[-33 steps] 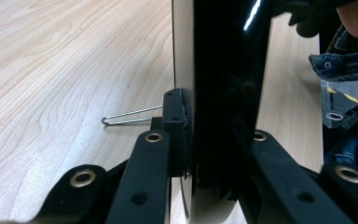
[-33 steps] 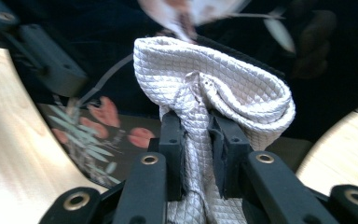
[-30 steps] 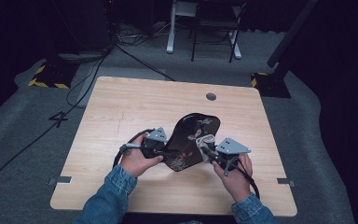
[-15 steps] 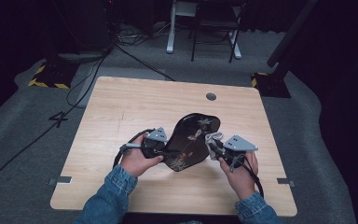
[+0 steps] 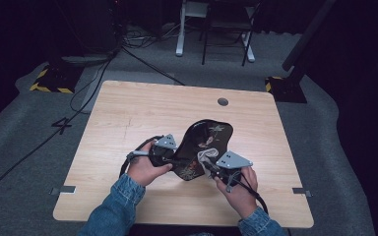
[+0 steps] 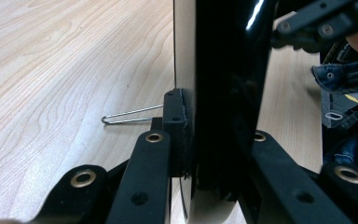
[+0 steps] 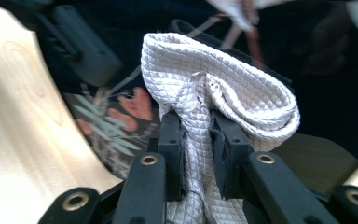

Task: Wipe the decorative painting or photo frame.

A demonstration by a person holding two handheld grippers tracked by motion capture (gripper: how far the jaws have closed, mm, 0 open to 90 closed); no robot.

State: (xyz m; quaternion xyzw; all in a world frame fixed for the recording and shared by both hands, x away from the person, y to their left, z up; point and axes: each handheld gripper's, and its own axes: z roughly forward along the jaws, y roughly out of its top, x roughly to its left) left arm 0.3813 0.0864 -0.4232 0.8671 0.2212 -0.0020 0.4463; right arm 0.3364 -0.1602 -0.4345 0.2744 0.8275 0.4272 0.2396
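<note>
From above, your left gripper [image 5: 173, 158] sits at the left edge of the black lacquered tray [image 5: 207, 142], which lies near the middle of the wooden table [image 5: 142, 113], a little toward your side. The left gripper view adds what the high camera cannot: the tray [image 6: 223, 84] stands edge-on between the two jaws, and both pads press against it, so that gripper is clamped on the tray's rim. A thin wire loop [image 6: 126, 114] pokes out beside the left pad (what it belongs to is hard to say).

Moving right, the tray's painted face shows in the high view as pale flowers and leaves on black. Your right gripper [image 5: 211, 167] meets the tray's lower right part, and a small pale bundle shows there, too small from above to read. The right gripper view settles it: a white quilted cloth [image 7: 223, 88], folded into a wad, is pinched between the two pads, which are drawn in tight on its gathered middle. The cloth's rounded fold rests against the tray's painted surface [image 7: 116, 116], with red and green leaf patterns beside it.

The top of the right gripper view is blurred. Your right hand [image 5: 238, 189] covers that gripper's handle, and your sleeves are cut off at the bottom edge.
</note>
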